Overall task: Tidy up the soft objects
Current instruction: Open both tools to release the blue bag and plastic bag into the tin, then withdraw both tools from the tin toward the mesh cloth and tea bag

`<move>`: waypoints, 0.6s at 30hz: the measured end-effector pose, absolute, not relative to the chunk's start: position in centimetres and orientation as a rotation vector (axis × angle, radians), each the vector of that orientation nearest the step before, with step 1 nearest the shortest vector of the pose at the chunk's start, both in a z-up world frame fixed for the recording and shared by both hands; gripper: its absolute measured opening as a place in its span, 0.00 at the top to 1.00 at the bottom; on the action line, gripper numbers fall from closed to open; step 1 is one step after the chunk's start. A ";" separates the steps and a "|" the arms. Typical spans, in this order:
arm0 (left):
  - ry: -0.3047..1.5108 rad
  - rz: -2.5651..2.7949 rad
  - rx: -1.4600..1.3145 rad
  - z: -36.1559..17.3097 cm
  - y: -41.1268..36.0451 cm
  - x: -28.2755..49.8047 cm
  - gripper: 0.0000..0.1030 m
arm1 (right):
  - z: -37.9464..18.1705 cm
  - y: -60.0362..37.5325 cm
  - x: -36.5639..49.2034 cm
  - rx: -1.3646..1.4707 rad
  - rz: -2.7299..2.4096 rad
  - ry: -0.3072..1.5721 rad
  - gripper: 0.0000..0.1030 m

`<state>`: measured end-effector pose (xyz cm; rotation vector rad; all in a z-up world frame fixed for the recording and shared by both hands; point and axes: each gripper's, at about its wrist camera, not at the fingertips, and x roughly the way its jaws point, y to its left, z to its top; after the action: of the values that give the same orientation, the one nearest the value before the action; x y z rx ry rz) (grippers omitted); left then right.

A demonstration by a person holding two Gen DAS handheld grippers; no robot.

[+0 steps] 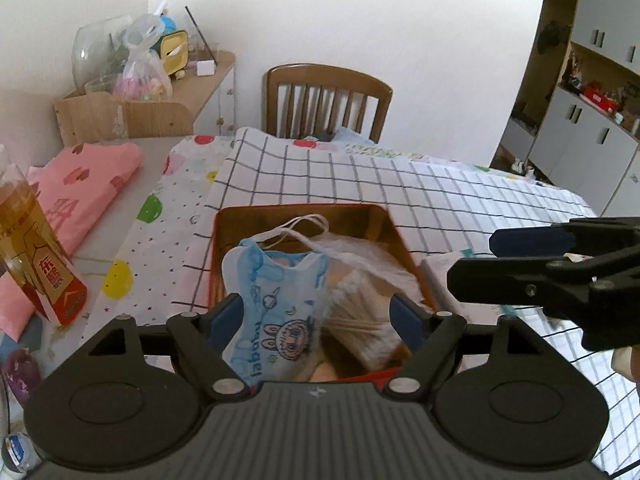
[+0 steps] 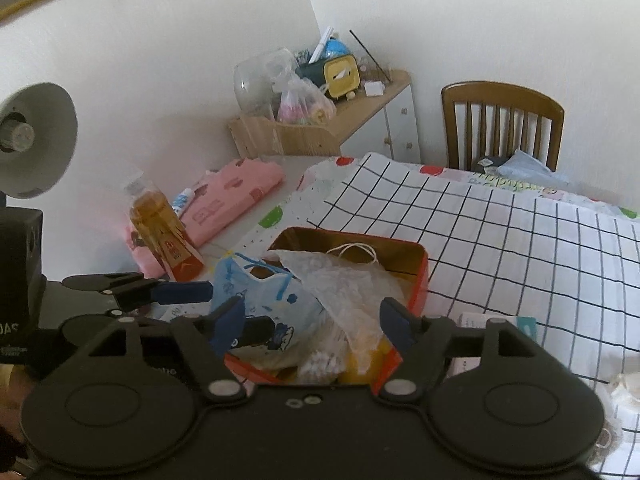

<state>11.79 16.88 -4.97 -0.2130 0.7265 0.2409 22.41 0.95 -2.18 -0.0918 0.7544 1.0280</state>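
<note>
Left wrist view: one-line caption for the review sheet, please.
Open left gripper above a red tin holding a blue cartoon face mask and cotton swabs; right gripper alongside, open.

Black tongs (image 1: 316, 320) with blue pads (image 1: 404, 314), silver screws, ribbed housing.

Bottle (image 2: 160, 228) crowds tin (image 2: 416, 276), checked cloth (image 2: 520, 240) (right) clear

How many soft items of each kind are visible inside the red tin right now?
Inside the red tin:
Blue cartoon-print face mask: 1
Clear plastic bag: 1
Bundle of cotton swabs: 1
White string loop: 1
Total: 4. Anything buried beneath these cannot be counted.
</note>
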 end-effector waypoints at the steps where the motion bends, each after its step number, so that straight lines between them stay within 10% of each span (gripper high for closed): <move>1: 0.720 0.236 -0.211 -4.7 16.5 11.8 0.22 | -2.0 0.5 22.3 -0.089 1.027 0.749 0.25; 18: 0.710 0.132 -0.193 -3.4 7.9 13.5 0.17 | -0.7 -11.0 22.7 0.008 0.932 0.718 0.15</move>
<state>13.47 7.89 -3.42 -0.1932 0.7097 0.1324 22.68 -11.00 -0.66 0.0080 0.7180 0.9323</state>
